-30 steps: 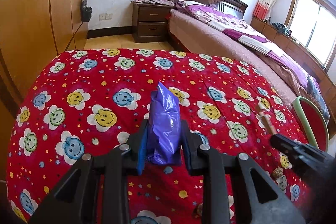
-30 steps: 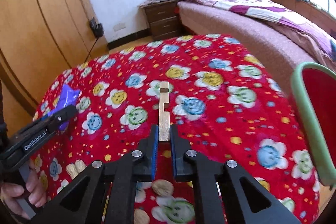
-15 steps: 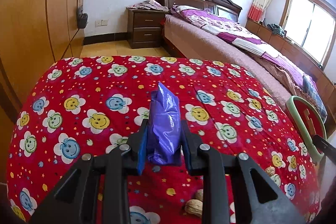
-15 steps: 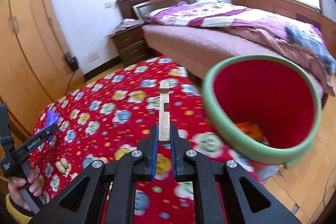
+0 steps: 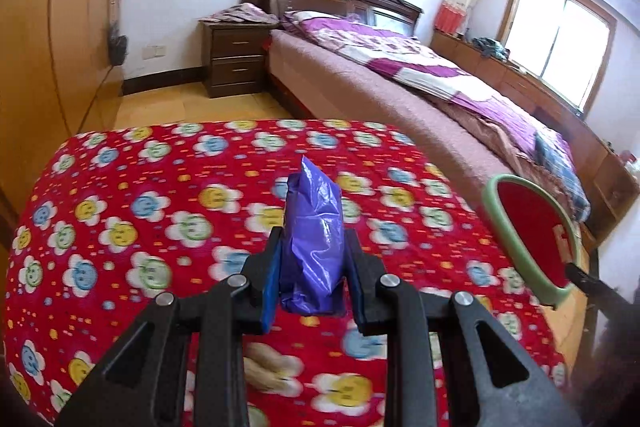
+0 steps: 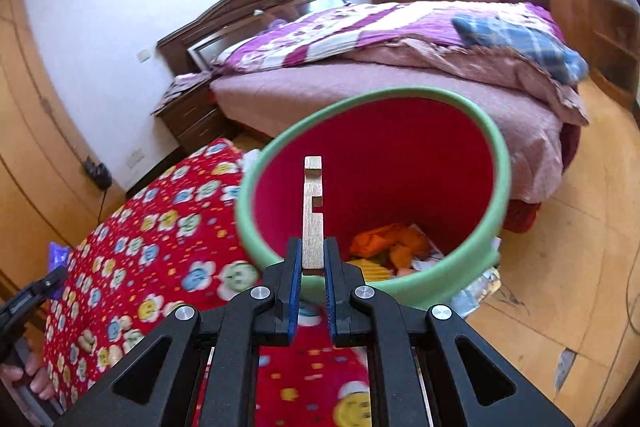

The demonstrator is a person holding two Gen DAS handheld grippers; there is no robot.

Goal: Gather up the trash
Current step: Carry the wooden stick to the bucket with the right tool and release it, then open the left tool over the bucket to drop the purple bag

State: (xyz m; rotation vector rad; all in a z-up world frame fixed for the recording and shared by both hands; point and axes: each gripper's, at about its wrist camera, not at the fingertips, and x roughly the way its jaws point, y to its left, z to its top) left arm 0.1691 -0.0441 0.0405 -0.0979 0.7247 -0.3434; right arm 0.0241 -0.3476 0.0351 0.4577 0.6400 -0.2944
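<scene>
While clamped on a notched wooden strip, right gripper held in front of the open mouth of the trash bin, both blue-padded jaws pressed flat against the lower end of the strip. Strip upright, its upper end seen against the red inner wall of the bin. Bin red inside with a green rim, tilted toward the camera, standing on the wooden floor just beside the edge of the table. At the bottom of the bin, orange scraps and some paper.

Left gripper closed on a crumpled purple plastic bag, gripped at its lower half, the pointed top standing up above the jaws. Below it, red tablecloth with smiling flowers in yellow, blue and green. On the cloth, under the gripper frame, a few walnuts, partly hidden. To the right in the left wrist view, same bin past the table edge, with the strip visible against its red inside.

Farther back, a bed with a purple quilt, a dark nightstand, a wardrobe.
</scene>
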